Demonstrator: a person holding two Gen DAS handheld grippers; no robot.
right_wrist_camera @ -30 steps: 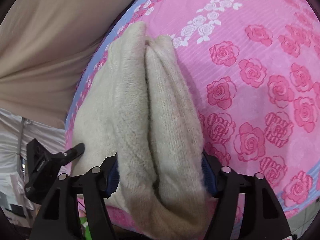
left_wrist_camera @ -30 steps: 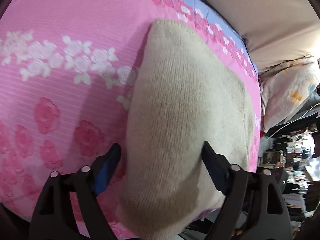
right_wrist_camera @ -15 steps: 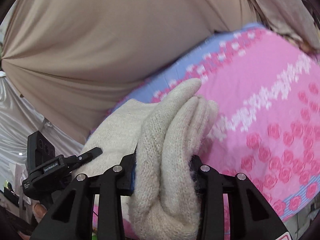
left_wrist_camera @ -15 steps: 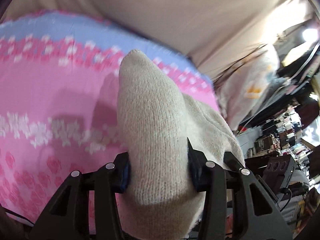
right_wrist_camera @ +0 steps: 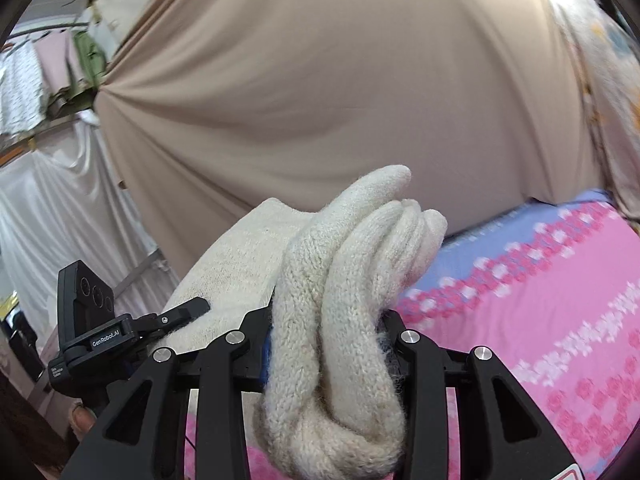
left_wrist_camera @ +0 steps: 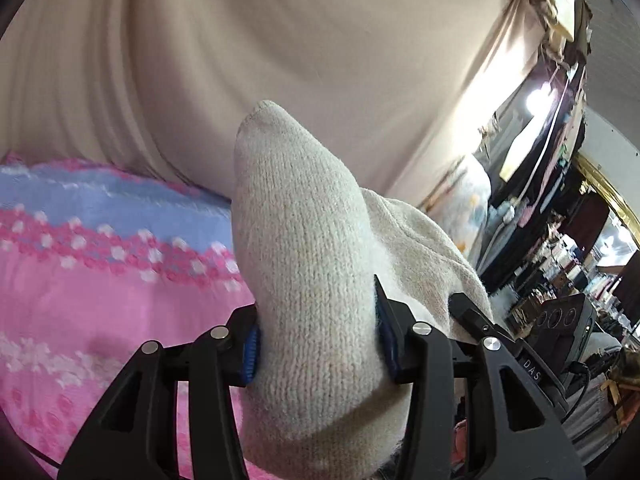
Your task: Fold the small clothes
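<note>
A cream knitted garment (left_wrist_camera: 304, 240) is held up in the air above the pink rose-patterned bed cover (left_wrist_camera: 100, 300). My left gripper (left_wrist_camera: 318, 340) is shut on a thick bunched fold of it, blue pads pressing both sides. In the right wrist view the same knit (right_wrist_camera: 360, 248) sticks up in several rolled folds, with my right gripper (right_wrist_camera: 330, 344) shut on them. The cloth spans between the two grippers. The left gripper's finger (right_wrist_camera: 188, 312) shows on the flat stretch of knit at the left. The garment's lower part is hidden behind the jaws.
A beige curtain (left_wrist_camera: 280, 60) hangs behind the bed, with white drapes (right_wrist_camera: 60, 208) to one side. Cluttered shelves and a lamp (left_wrist_camera: 580, 260) stand past the bed's right end. The bed cover (right_wrist_camera: 540, 320) has a blue border at its far edge.
Both grippers closed on the knit lying on the bed and lifted it up. The views tilted from looking down at the bed to looking almost level at the curtain.
</note>
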